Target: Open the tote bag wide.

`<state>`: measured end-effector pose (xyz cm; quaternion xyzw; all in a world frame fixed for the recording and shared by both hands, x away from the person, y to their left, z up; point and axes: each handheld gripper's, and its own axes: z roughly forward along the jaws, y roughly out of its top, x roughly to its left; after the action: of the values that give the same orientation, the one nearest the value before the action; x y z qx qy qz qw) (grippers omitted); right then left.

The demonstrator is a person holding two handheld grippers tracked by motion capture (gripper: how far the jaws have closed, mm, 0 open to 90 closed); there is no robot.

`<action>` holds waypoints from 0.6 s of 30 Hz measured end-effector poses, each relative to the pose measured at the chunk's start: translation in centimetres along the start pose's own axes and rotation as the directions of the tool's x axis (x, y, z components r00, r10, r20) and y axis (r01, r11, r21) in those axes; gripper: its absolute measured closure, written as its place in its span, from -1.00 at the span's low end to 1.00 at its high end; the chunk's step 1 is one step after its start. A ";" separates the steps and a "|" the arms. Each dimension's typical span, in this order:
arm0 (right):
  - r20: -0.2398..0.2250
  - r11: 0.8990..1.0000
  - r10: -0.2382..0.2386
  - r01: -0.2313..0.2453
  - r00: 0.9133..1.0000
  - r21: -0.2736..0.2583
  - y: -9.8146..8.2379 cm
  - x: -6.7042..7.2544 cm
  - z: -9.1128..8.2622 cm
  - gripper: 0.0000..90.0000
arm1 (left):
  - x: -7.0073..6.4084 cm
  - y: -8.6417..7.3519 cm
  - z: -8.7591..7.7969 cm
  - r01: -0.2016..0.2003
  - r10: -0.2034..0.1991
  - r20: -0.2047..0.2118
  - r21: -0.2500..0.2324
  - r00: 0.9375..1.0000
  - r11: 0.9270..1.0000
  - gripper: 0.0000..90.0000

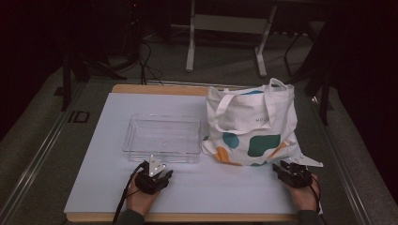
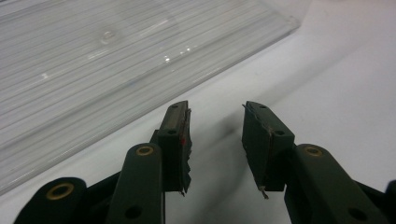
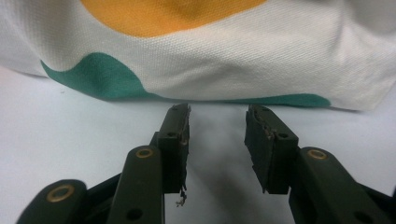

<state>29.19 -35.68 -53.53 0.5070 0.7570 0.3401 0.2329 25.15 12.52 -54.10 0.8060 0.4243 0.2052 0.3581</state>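
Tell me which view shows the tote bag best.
The high view: the whole tote bag stands there, handles up, right of the clear tray. The right gripper view gives a close strip of its lower cloth, orange and green patches, beyond the open right gripper. The left gripper view faces the tray instead.

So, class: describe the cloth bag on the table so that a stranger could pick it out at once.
On the white table, look right of the clear plastic tray. The tote bag stands there, just beyond the right gripper. It alone is soft white cloth, with teal and orange blotches and looped handles.
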 end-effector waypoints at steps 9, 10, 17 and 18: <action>-0.009 1.000 -0.009 0.009 1.000 0.001 0.0 0.1 0.0 0.39 | -0.2 0.2 -0.1 -0.008 0.008 0.031 0.004 0.999 1.000 0.34; -0.009 1.000 -0.009 0.009 1.000 0.001 0.0 0.1 0.0 0.39 | -0.2 0.2 -0.1 -0.008 0.008 0.031 0.004 0.999 1.000 0.34; -0.036 1.000 -0.005 0.005 0.999 -0.009 0.1 0.2 -0.4 0.47 | -0.6 0.5 -0.8 -0.029 0.030 0.077 -0.008 0.997 1.000 0.37; -0.043 1.000 -0.013 0.012 0.999 -0.019 0.3 0.3 -0.7 0.48 | -0.9 1.0 -1.3 -0.045 0.046 0.118 -0.010 0.992 0.999 0.38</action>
<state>28.81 -35.54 -52.88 0.4927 0.7619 0.3563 0.2233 24.42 11.91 -52.51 0.8250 0.3831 0.1665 0.3807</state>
